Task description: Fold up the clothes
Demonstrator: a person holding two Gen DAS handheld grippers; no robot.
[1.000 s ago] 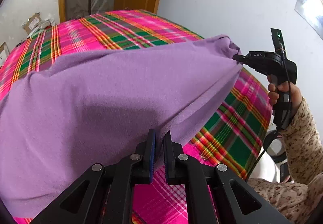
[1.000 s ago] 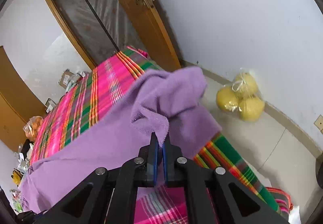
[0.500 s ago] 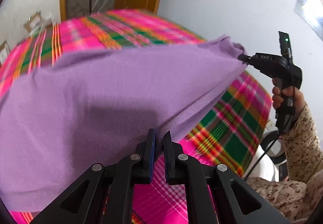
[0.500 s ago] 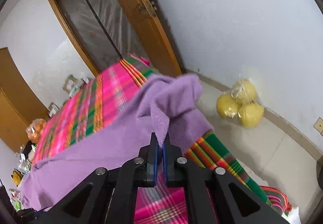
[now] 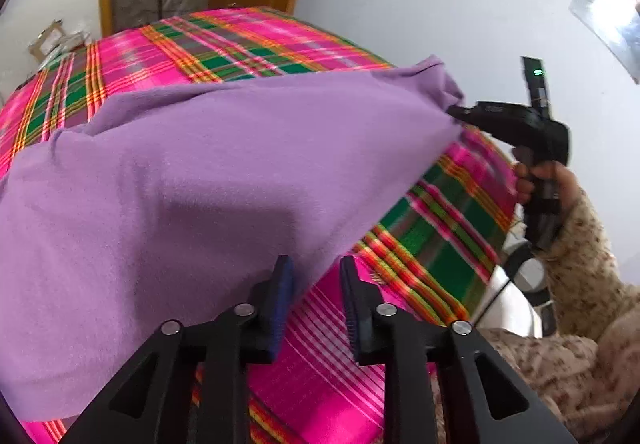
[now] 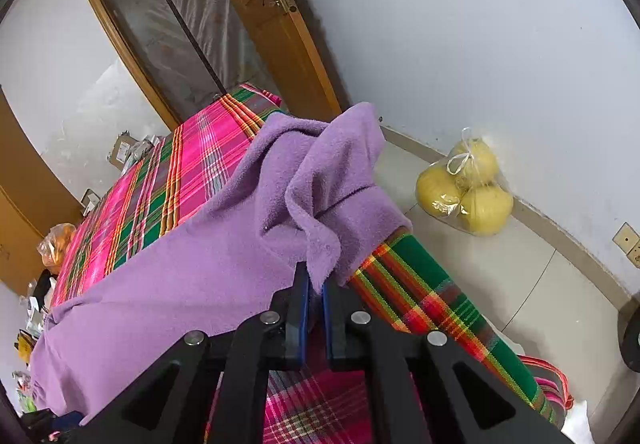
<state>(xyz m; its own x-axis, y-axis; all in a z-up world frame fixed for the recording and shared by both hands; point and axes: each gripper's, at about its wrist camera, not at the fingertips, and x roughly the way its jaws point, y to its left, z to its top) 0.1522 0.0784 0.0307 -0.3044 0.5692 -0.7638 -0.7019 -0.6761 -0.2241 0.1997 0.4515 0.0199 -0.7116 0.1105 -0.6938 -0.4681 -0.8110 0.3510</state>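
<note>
Our left gripper [image 5: 316, 284] gapes wide, its left pad touching the soft purple fleece garment [image 5: 208, 171] spread over the pink-and-green plaid tablecloth [image 5: 436, 244]. Our right gripper [image 6: 315, 280] pinches the garment's far-right corner.

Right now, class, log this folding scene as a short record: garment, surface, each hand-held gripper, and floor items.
garment: purple cloth, spread over the table
surface: pink-green plaid tablecloth
left hand-held gripper: open, cloth edge between its fingers
right hand-held gripper: shut on a cloth corner, lifted
floor: bag of yellow fruit by the wall
</note>
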